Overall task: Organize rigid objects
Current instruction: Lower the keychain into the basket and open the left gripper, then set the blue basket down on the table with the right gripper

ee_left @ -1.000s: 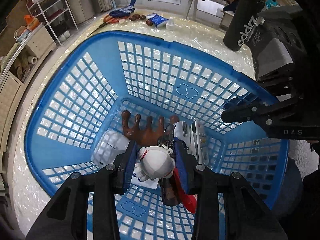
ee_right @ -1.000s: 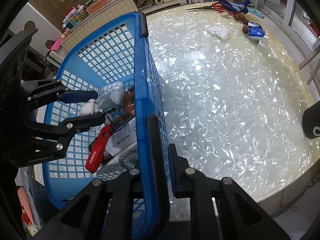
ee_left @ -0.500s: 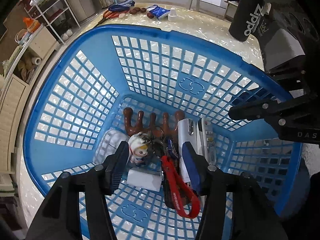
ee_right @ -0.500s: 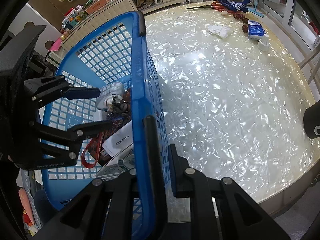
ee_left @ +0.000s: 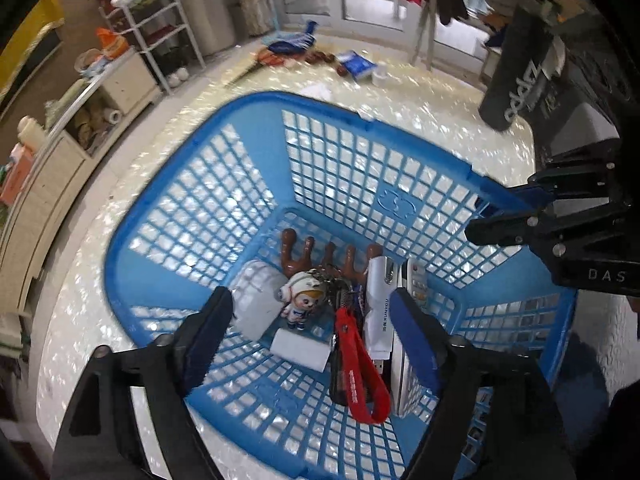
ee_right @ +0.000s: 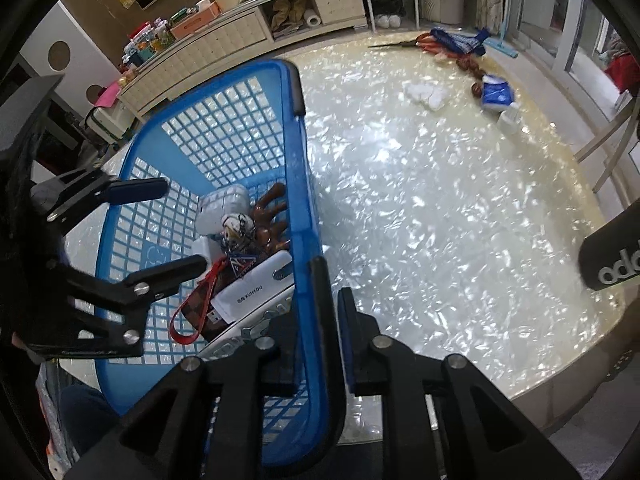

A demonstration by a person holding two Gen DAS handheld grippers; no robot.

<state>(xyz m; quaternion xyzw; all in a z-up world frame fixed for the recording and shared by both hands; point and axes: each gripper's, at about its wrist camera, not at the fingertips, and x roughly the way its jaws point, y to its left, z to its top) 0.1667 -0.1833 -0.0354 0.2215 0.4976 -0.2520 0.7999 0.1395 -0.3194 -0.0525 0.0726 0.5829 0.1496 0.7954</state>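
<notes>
Left gripper [ee_left: 310,316]: hovers over the near side of the blue basket [ee_left: 208,184], fingers spread wide apart with nothing between them.
Right gripper [ee_right: 326,280]: fingers closed on the basket's right rim, one finger inside the wall and one outside.
Basket: sits on the pearly white bench [ee_right: 440,220], toward its left side in the right wrist view.
Astronaut figurine [ee_left: 304,294]: lies on the basket floor, just ahead of the left gripper's open fingers, on a keyring.
Red strap [ee_left: 358,368]: runs toward the near side from the figurine's keyring, lying over a dark checked wallet-like item.
Brown antler piece [ee_left: 328,258]: lies just beyond the figurine, prongs pointing at the far wall.
White case [ee_left: 256,300]: sits left of the figurine, touching it.
White block [ee_left: 300,348]: lies near of the figurine.
White device marked XUNYOU [ee_left: 380,304]: lies right of the strap, beside a remote control [ee_left: 416,280].
Far bench edge: scissors, a blue packet [ee_right: 496,94] and a crumpled white tissue [ee_right: 426,96].
</notes>
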